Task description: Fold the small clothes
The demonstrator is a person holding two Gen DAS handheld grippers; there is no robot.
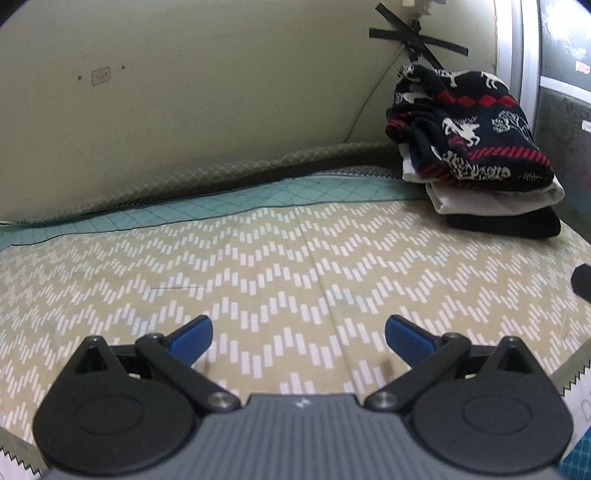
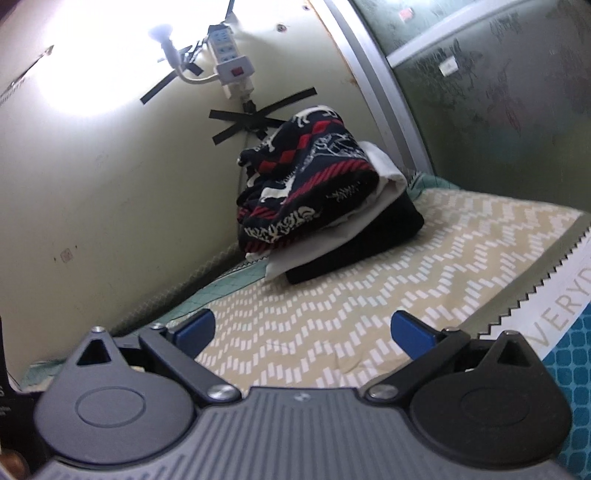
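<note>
A stack of folded clothes sits in the far corner of the bed: a dark patterned sweater (image 1: 476, 125) (image 2: 306, 184) with red bands and white animal figures on top, a white garment (image 1: 491, 199) (image 2: 314, 247) under it, and a black one (image 1: 506, 223) (image 2: 369, 240) at the bottom. My left gripper (image 1: 298, 334) is open low over the beige zigzag cloth (image 1: 258, 280), nothing between its blue fingertips (image 1: 192, 338). My right gripper (image 2: 303, 332) is open too and empty, over the same cloth (image 2: 351, 310), short of the stack.
A cream wall (image 1: 184, 92) runs behind the bed, with a power strip (image 2: 231, 62) and a lamp (image 2: 162, 35) taped to it. A patterned glass panel (image 2: 498, 103) closes the right side. A teal quilted edge (image 1: 221, 206) and a white sawtooth-edged sheet (image 2: 546, 295) border the cloth.
</note>
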